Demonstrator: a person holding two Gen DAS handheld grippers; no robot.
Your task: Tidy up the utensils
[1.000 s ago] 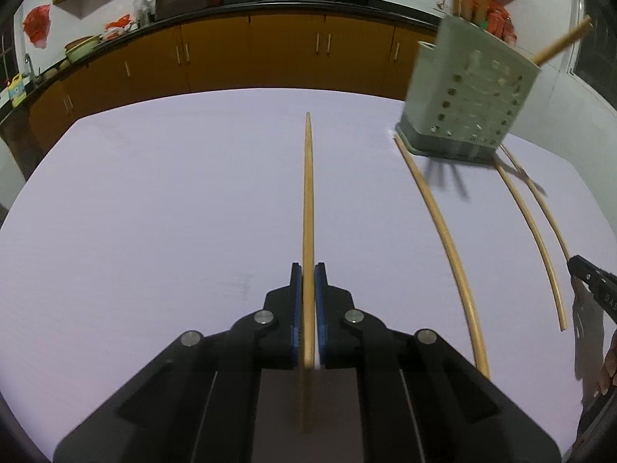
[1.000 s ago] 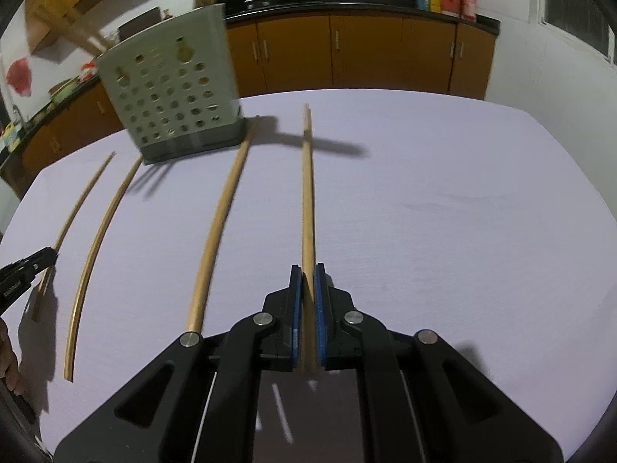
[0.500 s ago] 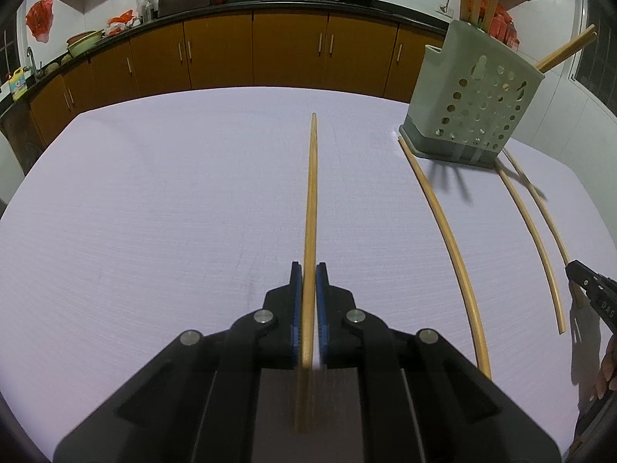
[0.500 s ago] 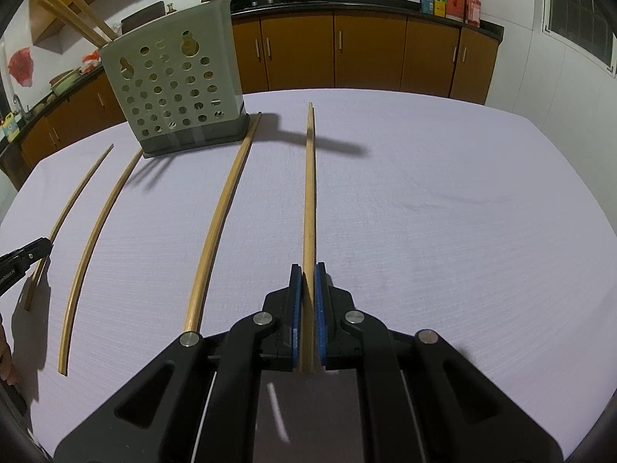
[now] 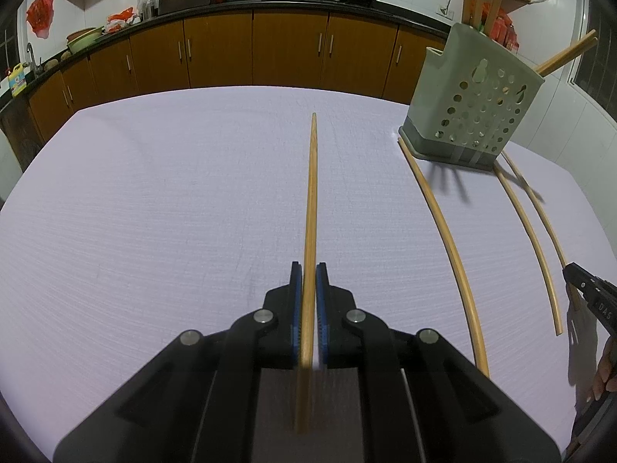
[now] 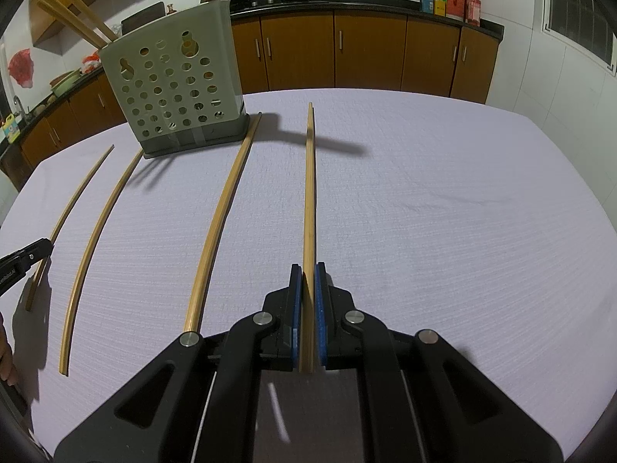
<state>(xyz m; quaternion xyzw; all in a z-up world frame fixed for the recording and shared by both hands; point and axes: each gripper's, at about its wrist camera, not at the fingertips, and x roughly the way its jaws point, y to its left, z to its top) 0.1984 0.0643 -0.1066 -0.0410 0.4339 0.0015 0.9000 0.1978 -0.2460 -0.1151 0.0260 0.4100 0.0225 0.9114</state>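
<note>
My left gripper is shut on a wooden chopstick that points forward over the white table. My right gripper is shut on another chopstick, also pointing forward. A grey-green perforated utensil holder stands at the right in the left wrist view and at the back left in the right wrist view, with several chopsticks standing in it. Three loose chopsticks lie on the table in front of the holder. The right gripper's tip shows at the left view's right edge.
The table is covered by a white cloth. Brown kitchen cabinets with a dark counter, woks and jars run along the far wall. A person's hand shows at the right edge of the left view.
Both grippers keep their chopsticks. The left view has steadied and turned slightly, so the holder now sits upright and sharper at the right. The right view is nearly the same.
</note>
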